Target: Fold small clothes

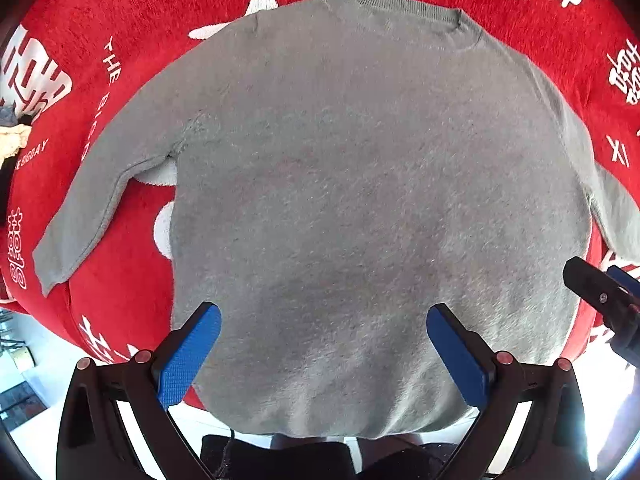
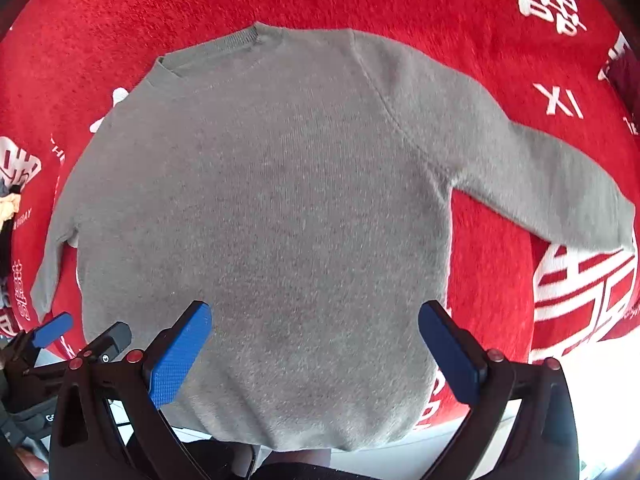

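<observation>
A grey knit sweater [image 1: 360,200] lies spread flat on a red plush blanket [image 1: 132,12] printed with white characters and lettering, its ribbed neckline [image 1: 404,4] at the far end and its hem hanging just over the near edge of the surface. Both sleeves are stretched outward: the left sleeve [image 1: 88,208] angles down toward the near left, and the right sleeve [image 2: 552,188] reaches out across the blanket to the right. The left gripper [image 1: 324,344] hovers above the lower body of the sweater, its blue-padded fingers [image 1: 188,356] spread wide and clasping nothing. The right gripper [image 2: 316,344] sits beside it over the same lower part, likewise released, with grey fabric showing in the gap between its blue pads [image 2: 452,356]. At the far left edge of the blanket a small heap of pale and dark cloth [image 1: 12,140] is partly visible.
</observation>
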`<state>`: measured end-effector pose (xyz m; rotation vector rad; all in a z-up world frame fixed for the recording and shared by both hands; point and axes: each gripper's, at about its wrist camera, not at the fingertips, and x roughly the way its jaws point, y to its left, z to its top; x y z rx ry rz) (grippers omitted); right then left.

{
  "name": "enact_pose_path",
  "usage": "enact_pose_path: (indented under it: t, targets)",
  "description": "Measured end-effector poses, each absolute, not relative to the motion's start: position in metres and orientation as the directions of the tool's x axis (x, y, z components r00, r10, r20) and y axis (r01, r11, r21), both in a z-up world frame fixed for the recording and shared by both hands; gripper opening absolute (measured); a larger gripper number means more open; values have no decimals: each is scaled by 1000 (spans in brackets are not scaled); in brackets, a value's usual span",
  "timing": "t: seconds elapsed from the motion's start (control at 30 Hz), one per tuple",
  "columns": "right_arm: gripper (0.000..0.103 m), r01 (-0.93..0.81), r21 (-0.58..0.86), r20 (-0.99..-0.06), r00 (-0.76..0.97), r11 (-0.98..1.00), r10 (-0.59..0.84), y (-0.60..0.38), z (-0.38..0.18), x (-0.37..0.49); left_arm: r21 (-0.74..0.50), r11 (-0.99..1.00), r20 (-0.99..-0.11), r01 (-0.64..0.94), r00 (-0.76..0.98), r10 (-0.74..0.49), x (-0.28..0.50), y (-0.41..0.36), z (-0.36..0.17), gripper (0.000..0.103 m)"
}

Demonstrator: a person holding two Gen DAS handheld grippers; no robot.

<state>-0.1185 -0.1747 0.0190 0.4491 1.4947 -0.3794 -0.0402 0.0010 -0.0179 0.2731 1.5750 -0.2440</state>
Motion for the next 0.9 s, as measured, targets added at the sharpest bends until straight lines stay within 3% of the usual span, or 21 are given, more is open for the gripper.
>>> enact_pose_path:
  t: [0.5, 0.9]
  targets:
    - [103, 487, 1, -1000, 5, 873, -1, -169, 8, -117, -13, 955, -999, 295, -40, -1, -19, 50, -35, 103]
    - [103, 486, 3, -1000, 16, 874, -6, -172, 10, -118, 21, 955, -999, 294, -25, 30, -19, 31, -31, 103]
